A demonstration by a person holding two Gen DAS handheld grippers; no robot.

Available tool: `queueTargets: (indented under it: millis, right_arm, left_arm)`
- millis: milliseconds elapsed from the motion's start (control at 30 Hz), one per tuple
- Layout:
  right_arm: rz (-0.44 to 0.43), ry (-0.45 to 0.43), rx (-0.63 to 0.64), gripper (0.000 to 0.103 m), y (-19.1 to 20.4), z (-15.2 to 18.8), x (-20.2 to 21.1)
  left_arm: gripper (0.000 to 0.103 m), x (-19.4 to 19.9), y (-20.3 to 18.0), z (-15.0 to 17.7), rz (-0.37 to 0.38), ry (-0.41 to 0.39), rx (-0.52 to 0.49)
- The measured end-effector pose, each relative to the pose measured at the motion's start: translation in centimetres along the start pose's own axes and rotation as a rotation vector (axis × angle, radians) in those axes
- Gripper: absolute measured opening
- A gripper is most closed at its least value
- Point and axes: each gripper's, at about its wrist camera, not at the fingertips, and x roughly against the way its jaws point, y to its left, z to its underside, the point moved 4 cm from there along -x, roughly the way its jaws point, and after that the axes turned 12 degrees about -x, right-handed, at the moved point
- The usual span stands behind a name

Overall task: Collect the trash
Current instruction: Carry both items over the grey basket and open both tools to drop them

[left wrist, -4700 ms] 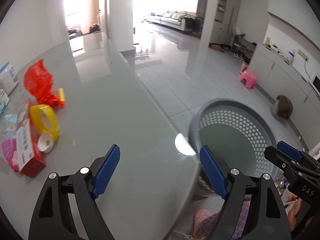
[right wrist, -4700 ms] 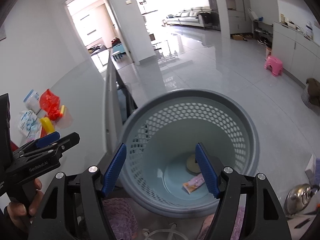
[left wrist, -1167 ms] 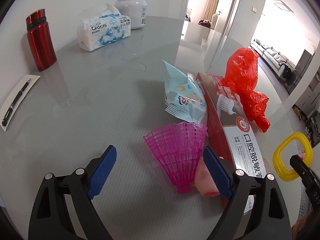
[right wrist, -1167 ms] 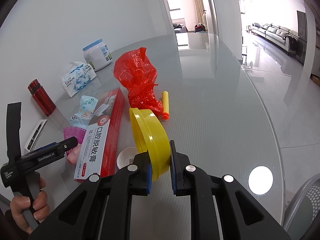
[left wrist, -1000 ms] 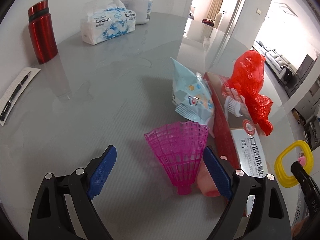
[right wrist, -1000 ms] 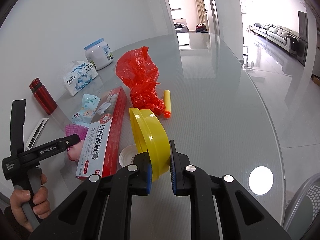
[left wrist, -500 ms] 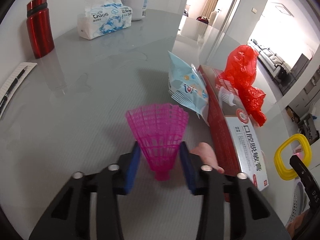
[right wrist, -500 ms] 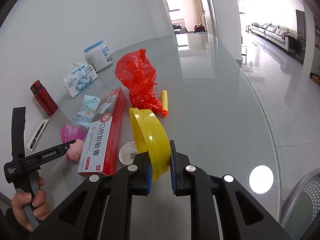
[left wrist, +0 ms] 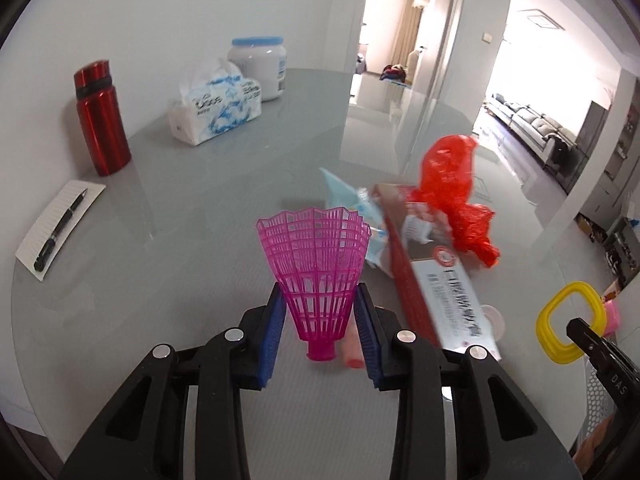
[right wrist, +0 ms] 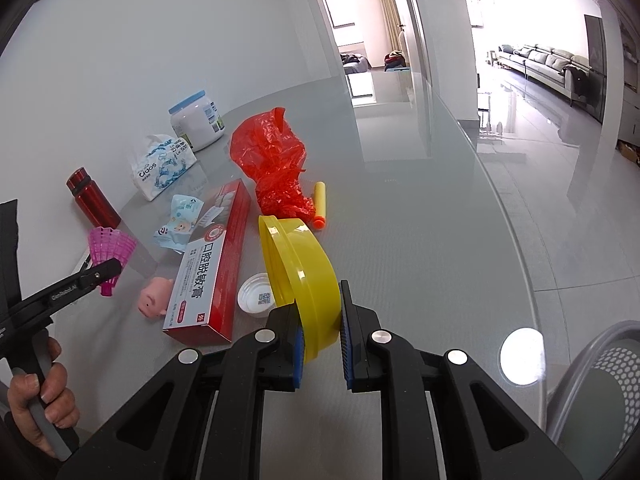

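My left gripper [left wrist: 320, 330] is shut on a pink plastic shuttlecock [left wrist: 316, 264] and holds it above the grey glass table [left wrist: 192, 208]; the shuttlecock also shows in the right wrist view [right wrist: 109, 250]. My right gripper [right wrist: 320, 342] is shut on a yellow plastic lid [right wrist: 302, 276], held on edge above the table; the lid shows at the right of the left wrist view [left wrist: 568, 322]. A grey perforated basket [right wrist: 600, 376] stands below the table edge at the right.
On the table lie a red toothpaste box [right wrist: 212, 264], a crumpled red bag [right wrist: 272, 164], a light blue wrapper [right wrist: 180, 216], a pink pig toy [right wrist: 154, 294], a white cap [right wrist: 258, 294] and an orange-yellow foam dart [right wrist: 320, 204]. A red bottle [left wrist: 102, 118], tissue pack [left wrist: 216, 108], white jar [left wrist: 258, 66] and notepad with pen [left wrist: 60, 228] stand farther back.
My left gripper closed on the pink shuttlecock and lifted it off the table. My right gripper kept the yellow lid clamped and hardly moved.
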Motion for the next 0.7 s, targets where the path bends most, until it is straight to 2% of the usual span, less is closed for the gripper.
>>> queueTargets:
  millis: [167, 333, 533, 700]
  right_arm:
    - [0.019, -0.028, -0.032, 0.014, -2.2, -0.1, 2.1]
    - [0.057, -0.059, -0.077, 0.014, -5.2, -0.4, 4.6]
    - [0.135, -0.121, -0.127, 0.014, -9.8, -0.5, 8.5]
    - [0.181, -0.186, -0.215, 0.014, -14.3, 0.8, 12.3]
  left_arm:
    - [0.034, 1.7, -3.3, -0.7, 0.079, -0.033, -0.04]
    - [0.034, 2.8, -8.1, -1.7, 0.191, -0.055, -0.098]
    - [0.034, 3.3, -14.3, -2.7, 0.322, -0.067, -0.203]
    - [0.034, 4.0, -19.4, -2.9, 0.391, -0.077, -0.306]
